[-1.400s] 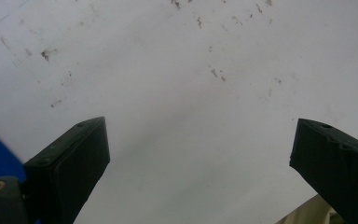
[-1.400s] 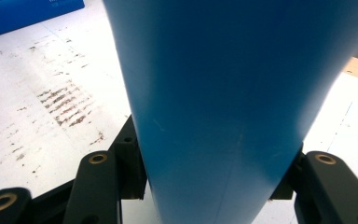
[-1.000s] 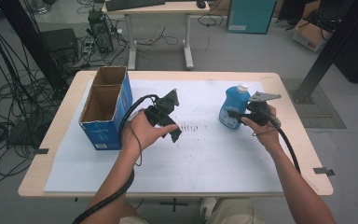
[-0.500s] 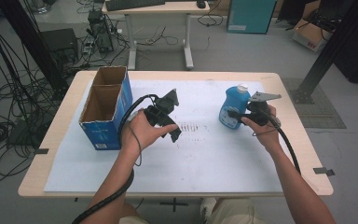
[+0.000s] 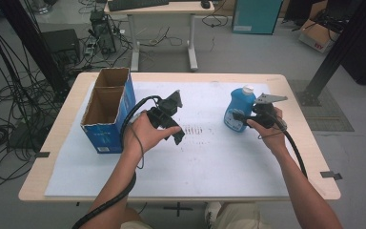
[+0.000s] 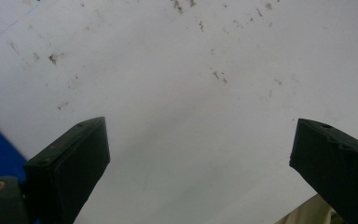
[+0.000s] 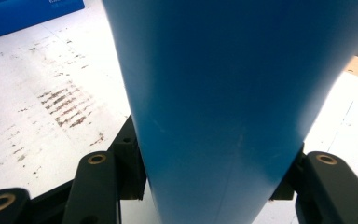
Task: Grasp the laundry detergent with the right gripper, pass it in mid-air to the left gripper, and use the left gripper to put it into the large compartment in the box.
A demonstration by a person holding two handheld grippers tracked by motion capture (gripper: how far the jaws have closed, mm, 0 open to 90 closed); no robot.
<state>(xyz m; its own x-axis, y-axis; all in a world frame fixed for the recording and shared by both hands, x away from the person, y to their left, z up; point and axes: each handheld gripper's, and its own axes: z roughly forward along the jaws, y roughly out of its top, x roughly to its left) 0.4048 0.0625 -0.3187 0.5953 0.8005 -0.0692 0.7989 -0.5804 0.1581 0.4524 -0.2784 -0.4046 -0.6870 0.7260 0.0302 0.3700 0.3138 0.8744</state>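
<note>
My right gripper (image 5: 240, 118) is clamped on the blue bottle (image 5: 238, 108), a jaw pressed against each side of its body in the right gripper view. The bottle stands upright on the white sheet (image 5: 219, 162) at the right of the surface, white cap on top. My left gripper (image 5: 175, 136) hangs released over the sheet's middle, jaws wide apart, just right of the open cardboard box (image 5: 106, 114) at the left.

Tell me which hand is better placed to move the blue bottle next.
Right. The right gripper already has its fingers on both sides of the blue bottle; the left gripper hangs open over the white sheet.
</note>
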